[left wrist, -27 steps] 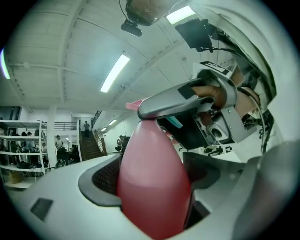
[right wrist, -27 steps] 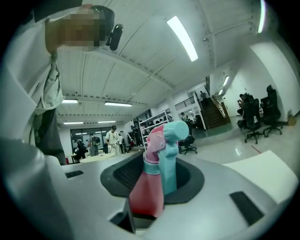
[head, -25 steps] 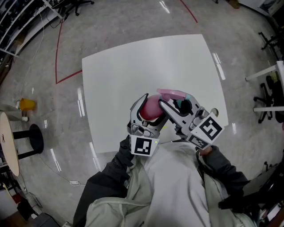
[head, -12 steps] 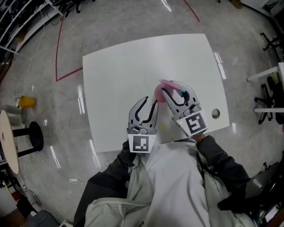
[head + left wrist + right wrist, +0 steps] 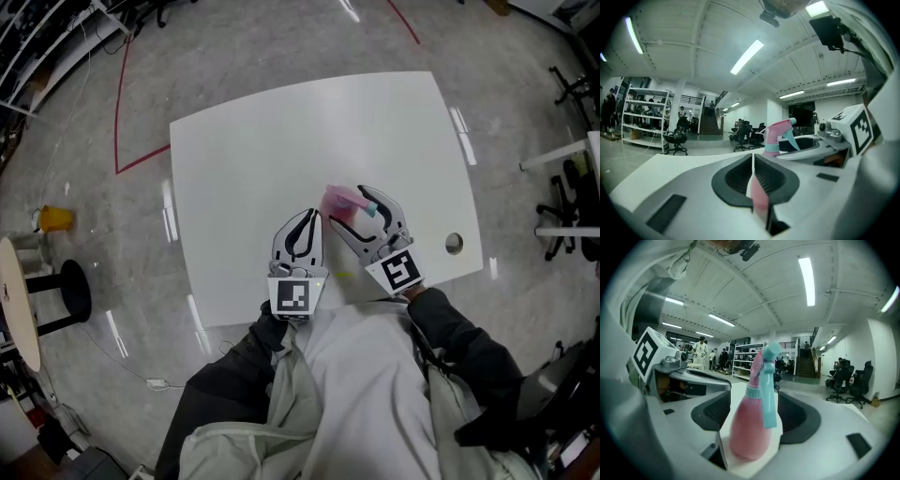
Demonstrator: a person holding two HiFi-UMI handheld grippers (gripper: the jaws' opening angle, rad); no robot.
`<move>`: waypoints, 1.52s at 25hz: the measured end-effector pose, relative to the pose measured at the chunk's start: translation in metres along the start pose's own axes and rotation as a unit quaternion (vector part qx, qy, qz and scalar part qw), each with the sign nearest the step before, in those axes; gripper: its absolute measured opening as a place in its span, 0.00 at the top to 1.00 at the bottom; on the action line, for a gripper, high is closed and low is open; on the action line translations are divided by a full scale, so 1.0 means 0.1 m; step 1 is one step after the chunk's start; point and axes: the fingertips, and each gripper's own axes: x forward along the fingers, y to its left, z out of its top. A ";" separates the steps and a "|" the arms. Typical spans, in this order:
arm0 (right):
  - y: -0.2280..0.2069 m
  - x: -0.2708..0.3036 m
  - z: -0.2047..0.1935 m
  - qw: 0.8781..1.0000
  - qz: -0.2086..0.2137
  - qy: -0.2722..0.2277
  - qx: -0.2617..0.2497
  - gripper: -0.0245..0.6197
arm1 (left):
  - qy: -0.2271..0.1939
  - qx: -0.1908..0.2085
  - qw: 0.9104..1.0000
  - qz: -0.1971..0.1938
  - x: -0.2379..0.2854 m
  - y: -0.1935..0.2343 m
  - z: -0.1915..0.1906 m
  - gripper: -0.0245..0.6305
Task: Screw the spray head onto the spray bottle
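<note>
A pink spray bottle (image 5: 342,202) with a pink and teal spray head (image 5: 766,366) on its neck stands upright on the white table (image 5: 244,169). My right gripper (image 5: 364,211) sits around the bottle (image 5: 750,427). Its jaws are opening, and the pads stand clear of the bottle's sides. To its left, my left gripper (image 5: 305,225) rests low over the table, shut, with nothing between its jaws. In the left gripper view the bottle (image 5: 776,138) shows beyond the shut left gripper (image 5: 753,173), next to the right gripper's body.
A round cable hole (image 5: 454,243) sits in the table near its right front corner. The table's front edge runs just behind both grippers, against the person's torso. On the floor are red tape lines (image 5: 120,112), a black stool (image 5: 67,292) and office chairs (image 5: 562,206).
The left gripper let go of the bottle's body, drew back and shut. The right gripper carried the bottle forward, set it down on the table and opened its jaws around it.
</note>
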 end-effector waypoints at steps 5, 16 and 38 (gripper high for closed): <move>0.00 -0.21 -0.16 0.999 -0.004 0.023 -0.032 0.51 | 0.005 0.009 1.000 -0.014 0.02 -0.06 -0.05 0.95; -0.13 -0.67 -0.45 0.996 -0.060 0.059 0.030 0.52 | 0.019 0.026 0.999 -0.014 0.03 -0.16 -0.09 0.95; 0.11 -0.39 -0.65 0.989 -0.020 0.079 0.124 0.61 | 0.096 0.009 0.995 -0.001 -0.29 0.09 -0.57 0.95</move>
